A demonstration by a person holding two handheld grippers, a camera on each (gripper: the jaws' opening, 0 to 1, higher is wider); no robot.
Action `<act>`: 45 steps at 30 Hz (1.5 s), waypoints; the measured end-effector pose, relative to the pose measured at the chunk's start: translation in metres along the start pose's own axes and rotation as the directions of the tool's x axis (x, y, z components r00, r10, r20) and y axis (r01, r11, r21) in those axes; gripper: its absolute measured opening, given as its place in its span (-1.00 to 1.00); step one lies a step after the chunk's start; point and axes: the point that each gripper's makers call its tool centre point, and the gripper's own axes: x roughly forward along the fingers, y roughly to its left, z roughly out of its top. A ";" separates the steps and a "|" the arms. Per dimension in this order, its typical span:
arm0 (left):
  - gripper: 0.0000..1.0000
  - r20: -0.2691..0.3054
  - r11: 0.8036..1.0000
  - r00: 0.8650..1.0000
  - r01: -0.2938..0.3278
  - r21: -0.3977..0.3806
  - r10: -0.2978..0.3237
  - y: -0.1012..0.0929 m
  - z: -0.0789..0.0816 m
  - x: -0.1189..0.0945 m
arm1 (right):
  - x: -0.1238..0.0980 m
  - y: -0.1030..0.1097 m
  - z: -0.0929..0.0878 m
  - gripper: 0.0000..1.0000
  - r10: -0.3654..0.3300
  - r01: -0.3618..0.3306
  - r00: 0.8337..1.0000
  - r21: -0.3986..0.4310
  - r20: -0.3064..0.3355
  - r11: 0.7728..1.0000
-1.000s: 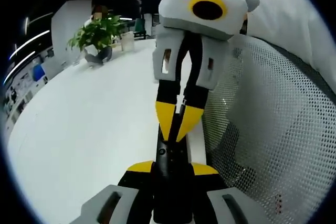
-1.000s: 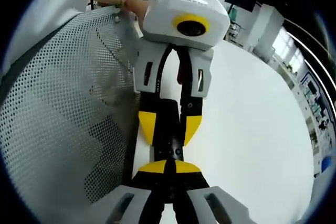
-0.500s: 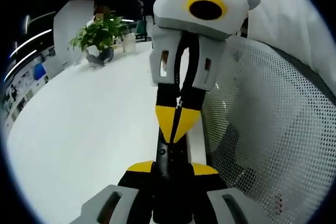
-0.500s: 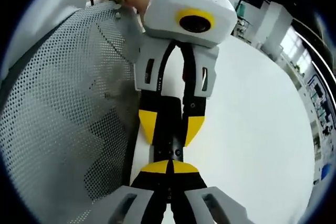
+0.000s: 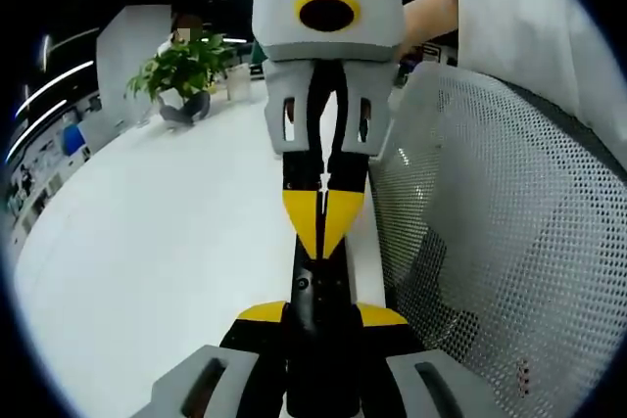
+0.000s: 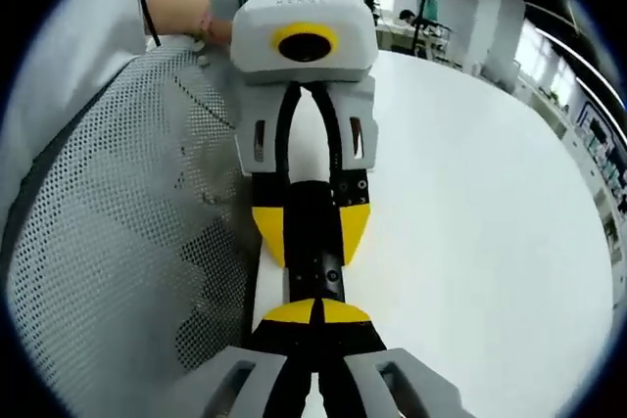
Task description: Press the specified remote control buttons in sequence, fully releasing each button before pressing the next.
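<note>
A slim black remote point(image 5: 318, 286) runs straight ahead between my left gripper's point(image 5: 321, 315) yellow-tipped jaws, which are shut on its sides. My right gripper point(image 5: 323, 227) comes in from above in the left gripper view, its tips pressed together and resting on the far part of the remote. In the right gripper view my right gripper point(image 6: 315, 312) is shut, its tips touching the remote point(image 6: 315, 266). Beyond it, the left gripper point(image 6: 313, 232) clamps the remote from both sides. The buttons are too dark to make out.
A white table point(image 5: 147, 242) spreads to one side, with a potted plant point(image 5: 181, 66) at its far end. A grey mesh chair back point(image 5: 490, 242) stands close on the other side. A person's hand point(image 6: 181, 12) holds the left gripper.
In the left gripper view, the right gripper's yellow tips closed from a slight gap to shut. It also swung left and straightened along the remote. The left gripper kept its hold.
</note>
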 end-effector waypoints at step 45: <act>-0.53 0.009 1.000 1.000 0.004 -0.007 -0.004 0.001 0.002 0.003 | -0.004 0.002 -0.010 -1.00 -0.086 0.089 0.992 0.023 -0.093 0.996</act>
